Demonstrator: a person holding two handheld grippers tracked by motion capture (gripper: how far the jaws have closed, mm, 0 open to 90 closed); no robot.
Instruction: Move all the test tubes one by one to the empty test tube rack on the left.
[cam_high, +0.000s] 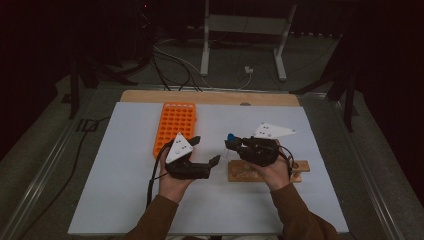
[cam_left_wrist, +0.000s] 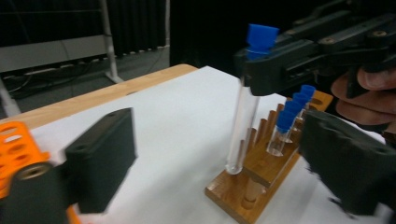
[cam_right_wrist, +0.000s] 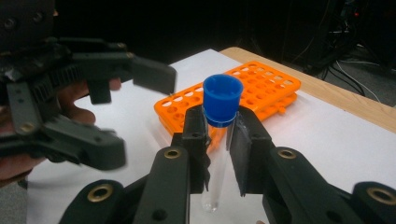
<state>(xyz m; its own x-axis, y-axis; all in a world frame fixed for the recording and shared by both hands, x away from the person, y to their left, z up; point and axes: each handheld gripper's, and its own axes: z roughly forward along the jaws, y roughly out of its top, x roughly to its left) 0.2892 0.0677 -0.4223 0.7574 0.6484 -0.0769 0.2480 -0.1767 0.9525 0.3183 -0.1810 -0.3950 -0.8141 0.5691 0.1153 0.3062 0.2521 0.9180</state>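
The test tube (cam_right_wrist: 219, 154), clear with a blue cap (cam_right_wrist: 222, 100), stands upright in the right gripper (cam_right_wrist: 219, 140), whose fingers (cam_right_wrist: 196, 135) are clamped on it just below the cap. The tube hangs just above the near end of the wooden rack (cam_left_wrist: 261, 172), its lower end close to the rack's base; whether it touches cannot be told. Further along the wooden rack, three more blue-capped tubes (cam_left_wrist: 285, 126) sit in their holes. The left gripper (cam_high: 202, 150) is held just beside the wooden rack, facing the tube, with its fingers (cam_left_wrist: 100, 154) spread wide and nothing between the pads. The orange rack (cam_high: 175, 125) lies flat beyond the left gripper, well apart from the wooden rack. Both racks rest on the white counter (cam_high: 125, 190).
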